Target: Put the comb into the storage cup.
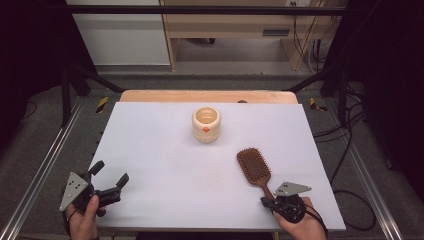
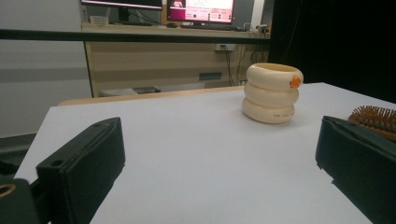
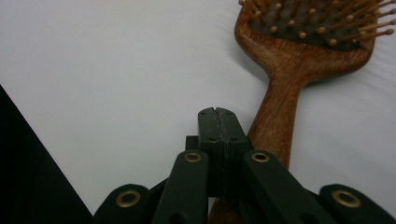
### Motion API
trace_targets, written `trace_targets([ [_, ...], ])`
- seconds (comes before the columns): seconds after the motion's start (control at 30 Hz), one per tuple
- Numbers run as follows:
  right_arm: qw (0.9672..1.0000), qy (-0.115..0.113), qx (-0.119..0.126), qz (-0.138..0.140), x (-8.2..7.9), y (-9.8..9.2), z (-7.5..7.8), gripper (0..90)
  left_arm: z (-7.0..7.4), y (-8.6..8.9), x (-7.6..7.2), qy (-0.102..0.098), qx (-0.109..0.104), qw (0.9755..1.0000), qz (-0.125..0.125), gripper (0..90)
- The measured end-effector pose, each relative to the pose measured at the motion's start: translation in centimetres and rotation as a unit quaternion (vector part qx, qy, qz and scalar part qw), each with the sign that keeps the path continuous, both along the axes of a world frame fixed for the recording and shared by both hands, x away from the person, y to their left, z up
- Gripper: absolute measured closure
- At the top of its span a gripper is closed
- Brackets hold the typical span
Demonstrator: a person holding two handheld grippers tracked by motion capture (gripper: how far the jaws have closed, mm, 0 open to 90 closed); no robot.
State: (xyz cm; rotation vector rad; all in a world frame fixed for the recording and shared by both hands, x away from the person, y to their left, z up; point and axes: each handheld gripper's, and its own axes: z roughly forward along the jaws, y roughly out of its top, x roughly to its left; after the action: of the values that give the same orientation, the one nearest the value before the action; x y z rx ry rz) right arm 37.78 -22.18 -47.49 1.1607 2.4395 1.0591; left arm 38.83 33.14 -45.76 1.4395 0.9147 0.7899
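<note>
The right gripper sits with jaws pressed together above the hairbrush handle (nothing between them). The left gripper gapes wide, empty.

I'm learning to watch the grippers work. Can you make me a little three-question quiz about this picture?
1. True or false: the left gripper has its jaws wide open.
2. Which thing lies right by the right gripper? A) the cream cup B) the wooden hairbrush C) a spoon
3. Fill in: the hairbrush lies with its bristles facing ____.

Key:
1. True; it rests open at the near left of the white table, holding nothing.
2. B; the shut jaws sit beside the brush handle, not around it. The cream cup stands farther back.
3. Up.
</note>
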Motion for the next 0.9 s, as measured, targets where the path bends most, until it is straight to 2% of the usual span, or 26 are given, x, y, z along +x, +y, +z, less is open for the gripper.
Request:
trace_targets([
  [0.9,0.9993,0.006,-0.03,-0.02,1.6,-3.0,0.4,90.0,0.0,0.0,0.0,0.002,0.003,1.0,0.0,1.3],
])
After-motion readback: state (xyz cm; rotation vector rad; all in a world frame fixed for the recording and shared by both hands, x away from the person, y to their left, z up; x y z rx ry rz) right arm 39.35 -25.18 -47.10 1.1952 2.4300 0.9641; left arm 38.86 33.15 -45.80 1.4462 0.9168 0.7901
